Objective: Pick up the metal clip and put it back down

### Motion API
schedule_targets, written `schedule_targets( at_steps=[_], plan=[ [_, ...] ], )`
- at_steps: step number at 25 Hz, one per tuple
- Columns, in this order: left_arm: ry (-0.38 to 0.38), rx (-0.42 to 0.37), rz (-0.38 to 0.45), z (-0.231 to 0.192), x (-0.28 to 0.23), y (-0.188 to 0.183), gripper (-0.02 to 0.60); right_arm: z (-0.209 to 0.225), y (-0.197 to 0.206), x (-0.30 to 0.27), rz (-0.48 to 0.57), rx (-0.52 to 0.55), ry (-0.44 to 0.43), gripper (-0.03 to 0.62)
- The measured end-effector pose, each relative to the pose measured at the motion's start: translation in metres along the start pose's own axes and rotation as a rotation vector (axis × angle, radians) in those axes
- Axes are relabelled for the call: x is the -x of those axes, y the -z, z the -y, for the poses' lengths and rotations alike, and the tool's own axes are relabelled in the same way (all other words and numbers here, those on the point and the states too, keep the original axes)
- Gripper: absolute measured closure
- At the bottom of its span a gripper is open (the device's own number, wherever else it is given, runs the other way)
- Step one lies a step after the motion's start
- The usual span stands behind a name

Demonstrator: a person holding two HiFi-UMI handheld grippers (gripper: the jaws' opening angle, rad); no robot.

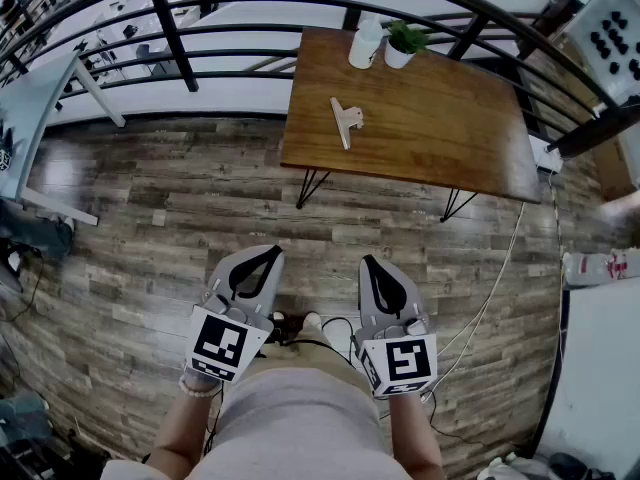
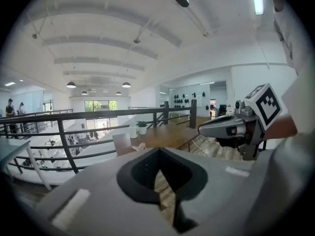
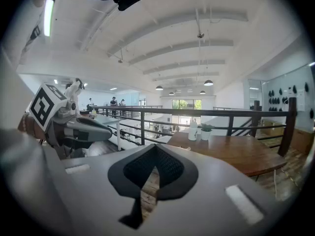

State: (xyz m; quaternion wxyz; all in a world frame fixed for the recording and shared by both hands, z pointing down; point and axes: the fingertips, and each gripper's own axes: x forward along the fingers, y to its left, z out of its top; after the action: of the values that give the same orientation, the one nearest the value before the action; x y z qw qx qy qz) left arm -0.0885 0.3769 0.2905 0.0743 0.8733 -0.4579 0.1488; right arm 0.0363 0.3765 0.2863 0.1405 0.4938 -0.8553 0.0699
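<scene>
The metal clip (image 1: 346, 118) lies flat on the left part of the brown wooden table (image 1: 440, 138), a light metallic piece with a long handle. In the left gripper view the clip (image 2: 138, 146) shows small and far off on the table's near corner. Both grippers hang close to the person's body, over the plank floor and well short of the table. My left gripper (image 1: 273, 252) is shut with nothing in it, its tips meeting. My right gripper (image 1: 368, 261) is also shut and holds nothing.
A white bottle (image 1: 366, 43) and a small potted plant (image 1: 403, 42) stand at the table's far edge. A black railing (image 1: 170, 30) runs behind the table. A white table (image 1: 45, 98) stands at the left, and a cable (image 1: 492, 293) trails over the floor at the right.
</scene>
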Motion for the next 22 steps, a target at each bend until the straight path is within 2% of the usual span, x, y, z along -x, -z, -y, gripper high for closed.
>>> schedule_targets(
  at_steps=[9,12,16,21,22],
  plan=[
    [0.004,-0.003,0.001,0.002,-0.002,-0.001,0.577,0.003,0.003,0.003,-0.01,-0.01,0.016,0.577],
    [0.004,-0.005,0.0,0.003,-0.002,-0.002,0.577,0.003,0.002,0.003,-0.001,-0.012,0.007,0.577],
    [0.003,-0.005,0.0,0.005,-0.004,-0.002,0.577,0.007,0.001,0.004,0.022,-0.066,-0.006,0.576],
    [0.001,0.001,0.02,0.01,-0.004,-0.007,0.575,0.007,-0.001,0.007,0.04,-0.055,-0.03,0.578],
    [0.0,0.006,0.019,0.011,-0.005,-0.007,0.539,0.006,-0.002,0.008,0.043,-0.053,-0.036,0.564]
  ],
)
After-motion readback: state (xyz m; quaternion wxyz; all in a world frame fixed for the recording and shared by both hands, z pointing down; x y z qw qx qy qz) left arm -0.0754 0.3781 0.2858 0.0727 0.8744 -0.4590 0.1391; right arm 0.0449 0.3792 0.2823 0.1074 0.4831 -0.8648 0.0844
